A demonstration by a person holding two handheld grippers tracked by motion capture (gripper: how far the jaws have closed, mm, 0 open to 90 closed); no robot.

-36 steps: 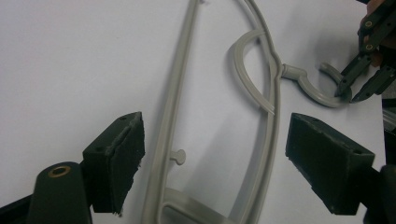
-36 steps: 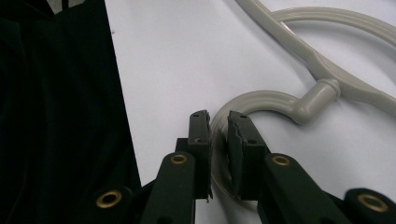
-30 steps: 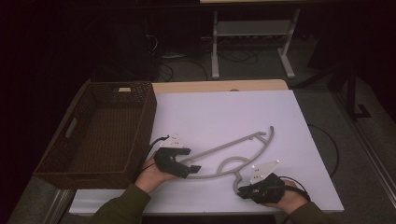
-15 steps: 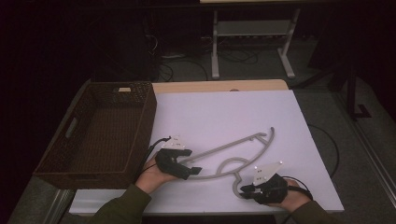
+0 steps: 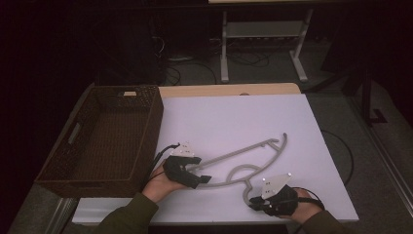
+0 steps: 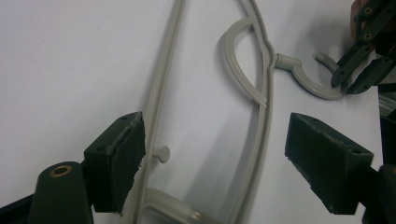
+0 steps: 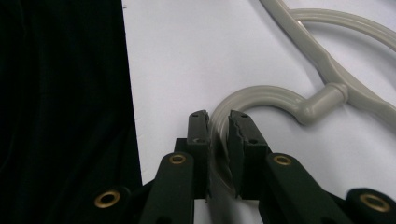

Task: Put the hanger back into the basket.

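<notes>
Jaws of the right gripper [image 7: 218, 126] are pinched on the curved hook of the grey plastic clothes hanger [image 5: 253, 152], which lies flat on the white table [image 5: 234, 117]. Those of the left gripper [image 6: 215, 154] stand wide apart, straddling the hanger's two bars at its near end, beside the dark woven rectangular basket [image 5: 104, 136].

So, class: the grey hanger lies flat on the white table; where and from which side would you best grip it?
Grip the hanger by its hook, coming in level from the table's near edge: the hook is thin, curved and juts clear, and the right gripper already pinches it there.
</notes>
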